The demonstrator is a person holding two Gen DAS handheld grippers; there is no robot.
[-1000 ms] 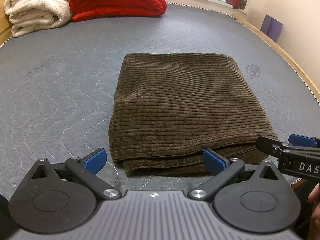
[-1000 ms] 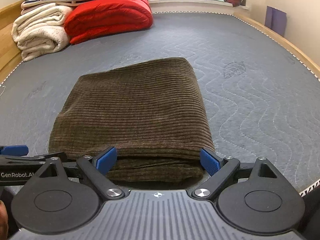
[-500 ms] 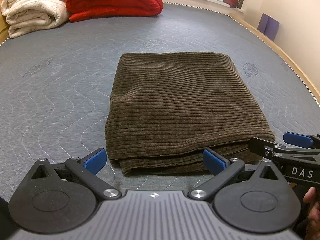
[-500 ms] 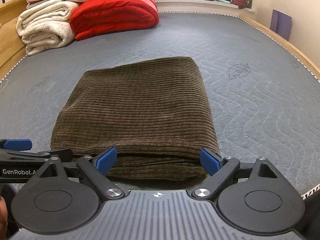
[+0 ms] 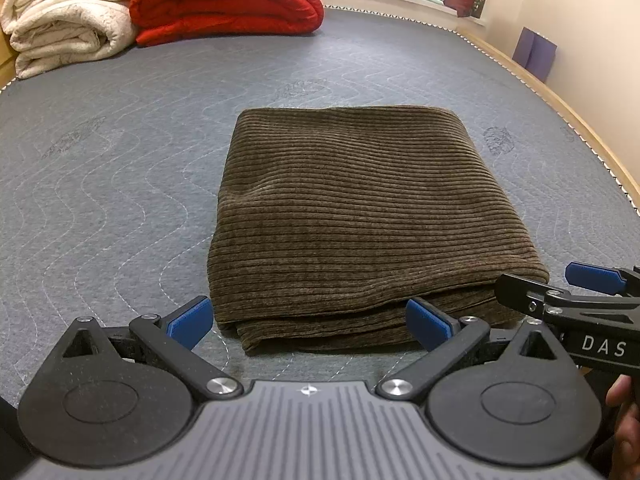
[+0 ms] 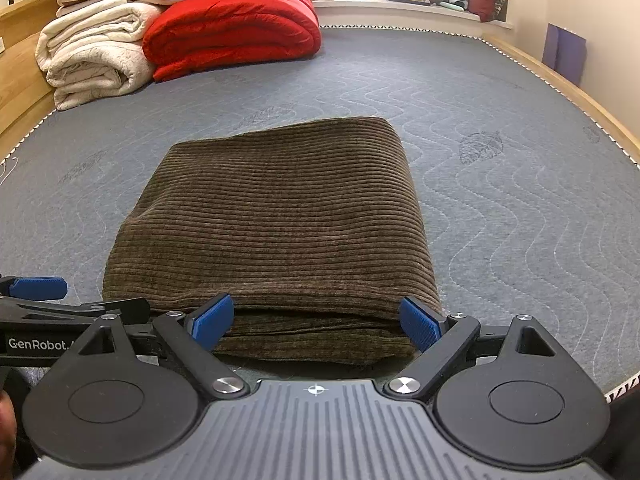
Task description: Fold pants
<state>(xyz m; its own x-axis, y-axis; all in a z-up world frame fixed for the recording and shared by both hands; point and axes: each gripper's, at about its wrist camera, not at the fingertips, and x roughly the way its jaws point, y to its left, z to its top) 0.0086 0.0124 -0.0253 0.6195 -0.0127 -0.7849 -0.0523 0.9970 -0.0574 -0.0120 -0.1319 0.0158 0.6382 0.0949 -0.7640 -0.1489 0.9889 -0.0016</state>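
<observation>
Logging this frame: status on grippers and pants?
Left hand-held gripper open, right hand-held gripper open, both empty. Pants folded flat on mattress. Nothing in the way.

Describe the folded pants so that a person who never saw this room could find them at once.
Start from the wide grey quilted mattress; a red folded duvet and a cream rolled blanket sit at its far end. The brown corduroy folded pants lie alone in the middle, nearer the camera. Only they are dark, ribbed and flat, a neat rectangle with stacked layers along the near edge.
</observation>
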